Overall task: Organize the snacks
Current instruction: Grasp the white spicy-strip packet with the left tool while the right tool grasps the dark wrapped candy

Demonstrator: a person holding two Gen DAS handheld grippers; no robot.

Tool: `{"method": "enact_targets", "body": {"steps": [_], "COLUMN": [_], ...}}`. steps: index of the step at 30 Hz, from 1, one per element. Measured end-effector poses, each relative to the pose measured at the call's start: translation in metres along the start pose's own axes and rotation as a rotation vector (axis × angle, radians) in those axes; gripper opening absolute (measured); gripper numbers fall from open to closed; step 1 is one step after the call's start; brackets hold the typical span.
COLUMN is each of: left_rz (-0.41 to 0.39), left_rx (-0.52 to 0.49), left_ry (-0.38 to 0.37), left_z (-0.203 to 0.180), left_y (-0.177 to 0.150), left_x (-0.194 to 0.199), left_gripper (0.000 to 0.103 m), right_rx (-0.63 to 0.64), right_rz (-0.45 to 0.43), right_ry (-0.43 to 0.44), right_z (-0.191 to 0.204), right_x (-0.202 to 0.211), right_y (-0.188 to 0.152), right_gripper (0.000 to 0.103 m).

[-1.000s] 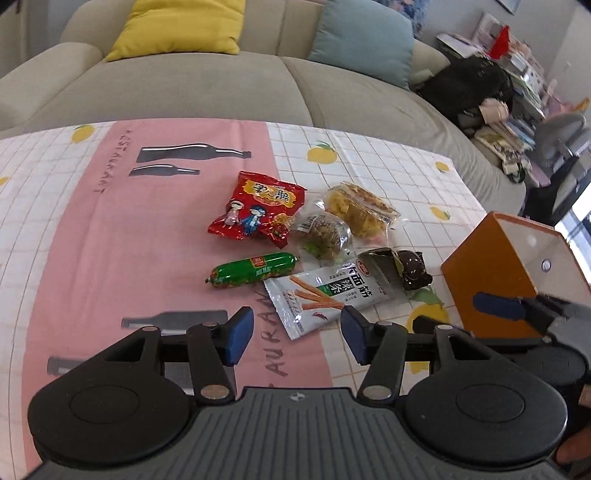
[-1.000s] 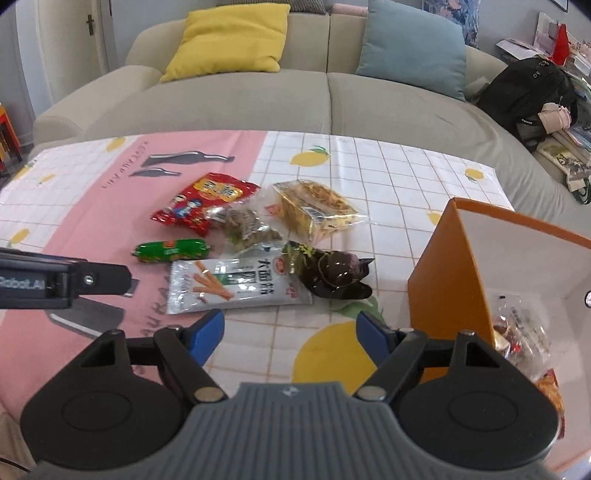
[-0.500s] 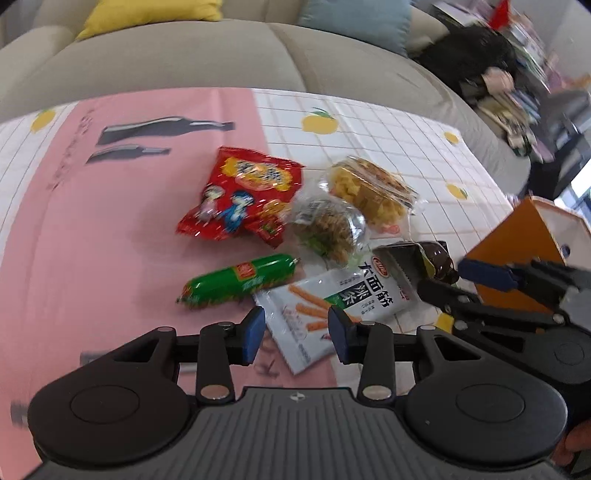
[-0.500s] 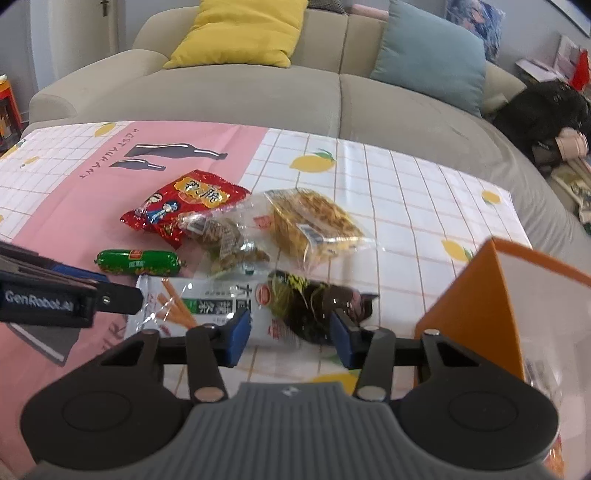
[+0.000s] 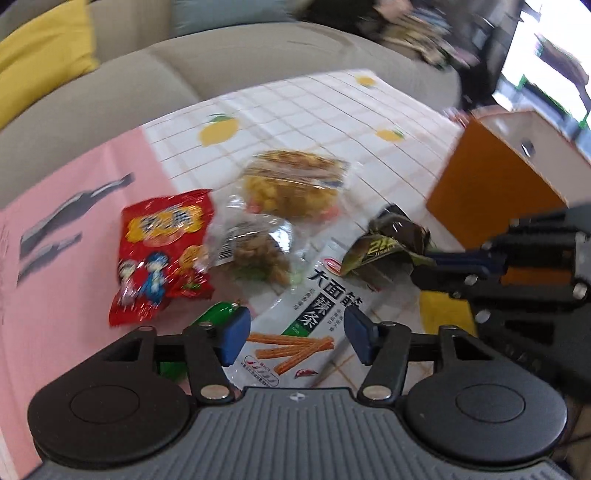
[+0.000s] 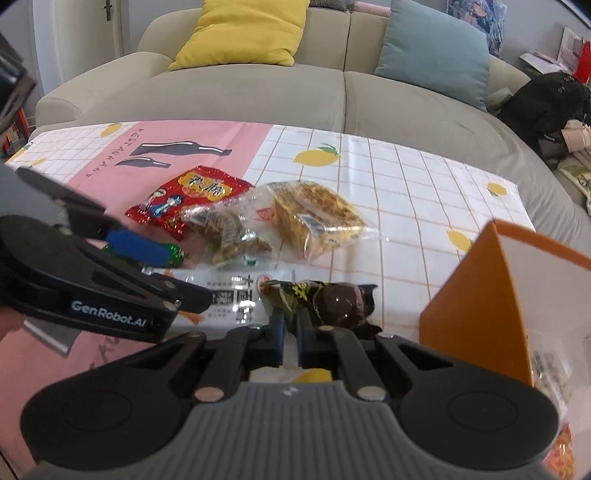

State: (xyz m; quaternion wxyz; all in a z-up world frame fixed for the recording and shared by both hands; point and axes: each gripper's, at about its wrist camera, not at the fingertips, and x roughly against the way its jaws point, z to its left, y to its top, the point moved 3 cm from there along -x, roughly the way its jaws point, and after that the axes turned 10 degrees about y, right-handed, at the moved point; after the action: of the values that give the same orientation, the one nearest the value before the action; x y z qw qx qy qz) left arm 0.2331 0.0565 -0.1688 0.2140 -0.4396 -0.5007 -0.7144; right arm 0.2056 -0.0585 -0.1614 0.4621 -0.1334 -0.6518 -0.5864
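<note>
Several snacks lie on the tablecloth: a red packet (image 5: 164, 251), a clear bag of brown pieces (image 5: 258, 251), a clear bag of yellow cake (image 5: 291, 186), a green sausage (image 6: 173, 254), a white spicy-strip packet (image 5: 306, 317) and a dark packet (image 6: 325, 304). My left gripper (image 5: 295, 334) is open over the white packet's near end. My right gripper (image 6: 290, 332) is shut on the near edge of the dark packet (image 5: 388, 243). It shows at the right of the left wrist view (image 5: 439, 258).
An orange box (image 6: 476, 302) stands at the right with snacks inside. A grey sofa (image 6: 258, 85) with a yellow cushion (image 6: 243, 29) and a blue cushion (image 6: 436, 51) runs behind the table. A black bag (image 6: 543, 99) lies at the far right.
My right gripper has closed on the dark packet. My left gripper has moved forward and right over the white packet and opened wider.
</note>
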Motion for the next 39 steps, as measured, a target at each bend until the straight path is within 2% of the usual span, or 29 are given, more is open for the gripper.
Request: {"method": "enact_targets", "body": {"steps": [7,10,13,16,19,24,28,35,39], "left_rz": [0.011,0.031,0.055,0.087,0.139,0.252,0.301,0.328,0.33], "left_rx": [-0.245,-0.288,-0.273,-0.2,-0.103,0.129,0.322,0.455,0.518], "left_ry": [-0.037,-0.061,-0.068,-0.059,-0.013,0.078,0.114,0.178,0.185], "left_z": [-0.018,-0.022,-0.022,-0.02,-0.018,-0.016,-0.011,-0.019,-0.023], "left_y": [0.003,0.005,0.006,0.008,0.007,-0.007,-0.023,-0.058,-0.076], "left_x": [-0.016,-0.025,-0.032,-0.032,-0.03,-0.019,-0.005,0.02,0.032], "left_gripper": [0.076,0.081,0.081,0.078,0.067,0.066,0.065,0.064,0.064], "right_rx": [-0.034,-0.037,-0.04,-0.04,-0.026,0.022,0.039,0.073,0.096], "right_rz": [0.01,0.019,0.024,0.023,0.027,0.039,0.052,0.11,0.162], "right_ry": [0.022,0.03,0.034,0.031,0.036,0.057,0.086,0.134,0.12], "right_z": [-0.004,-0.006,-0.007,-0.008,-0.006,0.0,0.006,0.022,0.032], "right_x": [0.01,0.01,0.011,0.011,0.012,0.017,0.027,0.046,0.055], "right_y": [-0.012,-0.017,-0.02,-0.02,-0.023,-0.031,-0.04,-0.061,-0.077], "right_gripper": [0.002,0.003,0.003,0.003,0.002,0.001,0.001,0.001,0.002]}}
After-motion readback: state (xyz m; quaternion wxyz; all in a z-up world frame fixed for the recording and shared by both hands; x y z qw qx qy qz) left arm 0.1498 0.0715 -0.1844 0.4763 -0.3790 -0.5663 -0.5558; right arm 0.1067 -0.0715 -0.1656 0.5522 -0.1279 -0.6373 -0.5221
